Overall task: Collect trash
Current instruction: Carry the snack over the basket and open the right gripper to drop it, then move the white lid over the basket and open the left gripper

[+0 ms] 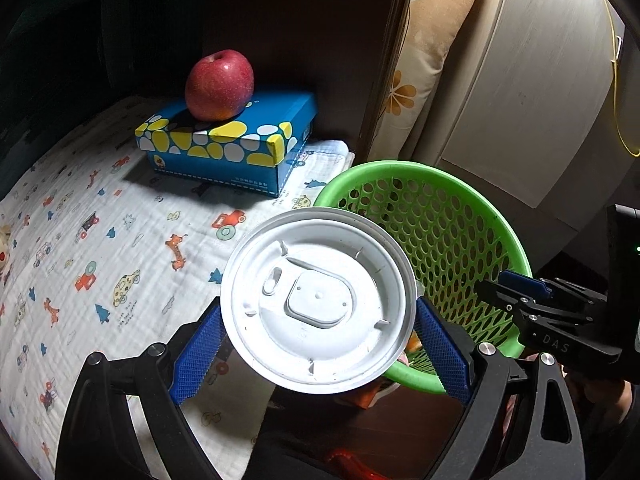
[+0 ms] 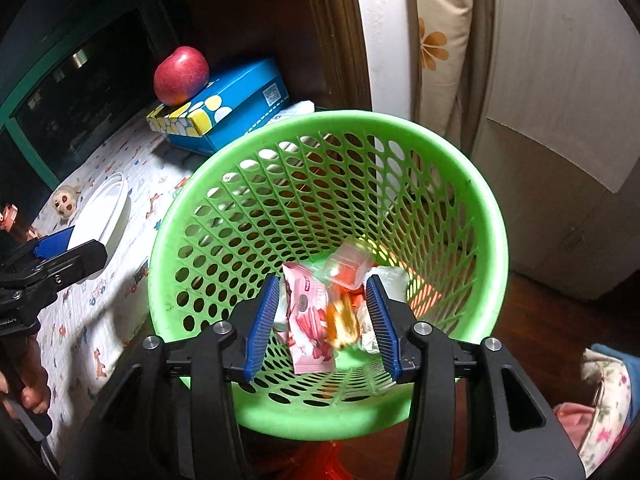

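- The green basket [image 2: 486, 216] is taken as landmark; it stands at the edge of a printed cloth [image 1: 100, 240].
- A white lid [image 1: 318, 300] is gripped at its rim between the pads of the left gripper [image 1: 318, 344], just beside the basket's rim.
- The right gripper [image 2: 326, 328] is held over the basket's mouth, jaws parted, nothing pressed between the pads.
- An orange scrap [image 2: 342, 322], blurred, is seen between the parted fingers, untouched, above the basket's contents.
- A pink wrapper [image 2: 308, 320], a clear cup [image 2: 346, 266] and white paper [image 2: 390, 278] are seen lying at the basket's bottom.
- Behind the basket a blue box [image 1: 240, 140] is set on the cloth, an apple [image 1: 219, 85] resting on top.
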Demonstrator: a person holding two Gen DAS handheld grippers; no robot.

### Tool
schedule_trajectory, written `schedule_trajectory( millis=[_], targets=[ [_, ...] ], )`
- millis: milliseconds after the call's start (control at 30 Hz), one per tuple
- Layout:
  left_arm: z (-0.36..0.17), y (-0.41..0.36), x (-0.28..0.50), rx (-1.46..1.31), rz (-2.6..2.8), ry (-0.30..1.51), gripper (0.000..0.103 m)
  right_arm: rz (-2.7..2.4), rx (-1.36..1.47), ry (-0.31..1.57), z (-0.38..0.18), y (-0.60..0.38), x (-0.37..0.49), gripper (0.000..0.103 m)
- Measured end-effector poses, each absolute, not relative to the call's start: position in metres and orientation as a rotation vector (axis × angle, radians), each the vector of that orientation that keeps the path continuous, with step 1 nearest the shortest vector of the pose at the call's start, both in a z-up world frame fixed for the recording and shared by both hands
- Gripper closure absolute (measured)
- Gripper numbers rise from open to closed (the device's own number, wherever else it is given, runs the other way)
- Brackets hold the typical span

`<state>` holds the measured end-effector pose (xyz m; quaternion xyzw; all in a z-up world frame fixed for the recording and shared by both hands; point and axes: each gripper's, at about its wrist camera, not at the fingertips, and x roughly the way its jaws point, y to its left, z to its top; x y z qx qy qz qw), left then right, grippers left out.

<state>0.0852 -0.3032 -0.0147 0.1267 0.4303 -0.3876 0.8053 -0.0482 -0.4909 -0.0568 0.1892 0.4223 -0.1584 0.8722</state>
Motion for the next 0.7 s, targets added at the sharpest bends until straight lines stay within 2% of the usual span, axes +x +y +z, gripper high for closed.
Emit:
schedule_trajectory(
  millis=[233,700],
  targets=[
    [-0.018,-0.326,0.08,0.306,-0.847,0.921,0.014,-0.337,0.403,0.878,-0.054,-0.494,-0.058,0.048],
    [-0.033,-0.357,0.079,0.34,-0.867,0.955,0.014,-0.343,0.417,0.868,-0.052,-0.496,-0.073,0.041]
  ],
)
